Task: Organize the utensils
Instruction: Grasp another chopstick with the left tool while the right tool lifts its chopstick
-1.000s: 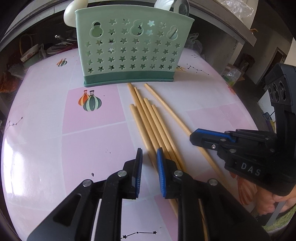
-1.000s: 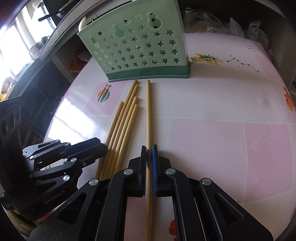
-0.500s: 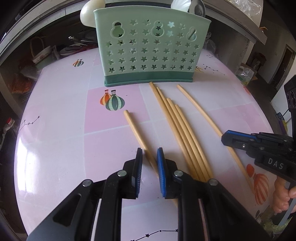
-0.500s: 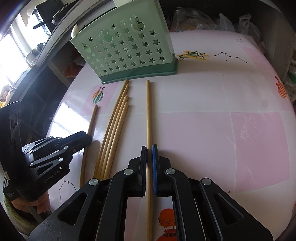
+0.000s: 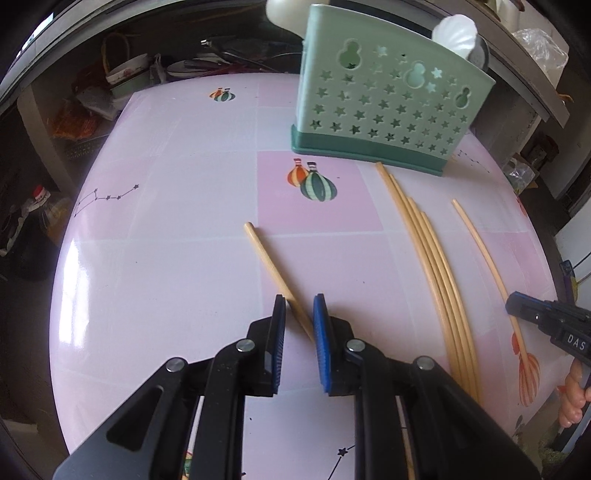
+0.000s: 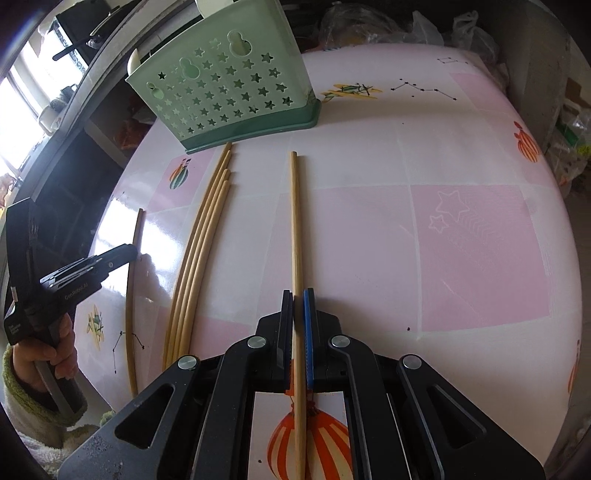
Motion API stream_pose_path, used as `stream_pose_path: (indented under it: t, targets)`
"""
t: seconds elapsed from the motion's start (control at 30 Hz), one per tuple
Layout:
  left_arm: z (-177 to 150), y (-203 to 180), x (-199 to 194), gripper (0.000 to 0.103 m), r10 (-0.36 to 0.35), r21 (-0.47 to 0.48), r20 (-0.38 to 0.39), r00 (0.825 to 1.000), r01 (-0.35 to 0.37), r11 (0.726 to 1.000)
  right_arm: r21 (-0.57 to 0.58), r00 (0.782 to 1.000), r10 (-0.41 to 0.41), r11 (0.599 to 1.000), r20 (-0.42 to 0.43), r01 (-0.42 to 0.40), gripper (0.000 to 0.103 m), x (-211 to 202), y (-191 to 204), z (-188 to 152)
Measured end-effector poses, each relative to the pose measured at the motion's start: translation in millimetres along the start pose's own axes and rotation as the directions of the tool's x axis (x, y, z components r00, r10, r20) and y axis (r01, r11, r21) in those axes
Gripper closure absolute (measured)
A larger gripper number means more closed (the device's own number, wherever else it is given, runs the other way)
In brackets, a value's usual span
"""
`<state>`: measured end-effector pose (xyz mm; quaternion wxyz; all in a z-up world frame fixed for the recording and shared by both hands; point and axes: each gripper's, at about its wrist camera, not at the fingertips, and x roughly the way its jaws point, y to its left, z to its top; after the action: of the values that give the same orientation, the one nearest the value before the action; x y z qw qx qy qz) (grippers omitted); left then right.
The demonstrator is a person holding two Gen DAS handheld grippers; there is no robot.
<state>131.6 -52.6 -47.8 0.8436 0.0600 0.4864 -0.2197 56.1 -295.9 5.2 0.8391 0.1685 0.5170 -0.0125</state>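
Note:
A mint-green star-punched utensil holder (image 5: 388, 110) (image 6: 229, 96) stands at the far side of the pink table (image 5: 166, 258). In front of it lie several wooden chopsticks in a tight bundle (image 5: 432, 266) (image 6: 199, 243). My left gripper (image 5: 299, 306) (image 6: 125, 253) is shut on a single chopstick (image 5: 266, 254) that lies slanted across its blue pads, left of the bundle. My right gripper (image 6: 297, 299) (image 5: 517, 302) is shut on another single chopstick (image 6: 294, 221) (image 5: 480, 251), right of the bundle. Both held sticks rest on the table and point toward the holder.
White spoons (image 5: 456, 33) stick out of the holder's top. Shelves with clutter (image 5: 122, 81) lie beyond the table's left edge, plastic bags (image 6: 388, 26) beyond its far right. A hand in a fuzzy sleeve (image 6: 33, 373) holds the left gripper.
The left gripper has slid its chopstick out of the bundle to the left. The right gripper has drawn its chopstick away to the right. The bundle has stayed put.

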Motion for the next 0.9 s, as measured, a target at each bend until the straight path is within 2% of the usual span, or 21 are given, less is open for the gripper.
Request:
stream_pose_path:
  t: [0.07, 0.17, 0.2, 0.27, 0.63, 0.8, 0.9]
  targets:
    - [4.9, 6.4, 1.6, 0.088, 0.007, -0.024, -0.008, 1.000, -0.007, 1.000, -0.017, 1.000, -0.011, 1.000, -0.010, 0.011, 0.098, -0.5, 0.6, 1.9]
    - [12.1, 14.8, 3.9, 0.088, 0.001, -0.067, -0.012, 1.000, -0.002, 0.998, -0.052, 1.000, -0.021, 0.998, -0.004, 0.021, 0.089, -2.0, 4.1, 7.6]
    - [14.5, 16.9, 5.1, 0.088, 0.001, -0.075, -0.013, 1.000, -0.002, 0.997, -0.060, 1.000, -0.021, 0.998, 0.000, 0.021, 0.082, -2.3, 4.9, 10.2]
    - [19.1, 18.9, 7.4, 0.088, 0.009, -0.082, -0.015, 1.000, -0.010, 0.997, -0.074, 1.000, -0.022, 0.997, 0.007, 0.022, 0.080, 0.1, 7.7, 15.8]
    - [31.5, 20.0, 15.6, 0.088, 0.052, -0.081, -0.012, 0.999, -0.053, 0.995, -0.150, 0.995, -0.087, 0.984, 0.045, 0.092, 0.082, 24.1, 18.0, 41.2]
    - [33.3, 19.8, 17.2, 0.088, 0.068, -0.101, -0.015, 0.998, -0.069, 0.992, -0.185, 0.991, -0.115, 0.975, 0.071, 0.126, 0.090, 29.6, 21.9, 47.2]
    - [32.2, 18.8, 16.6, 0.091, 0.084, -0.126, -0.006, 0.996, -0.084, 0.989, -0.193, 0.989, -0.124, 0.971, 0.086, 0.138, 0.098, 29.5, 19.2, 48.3]
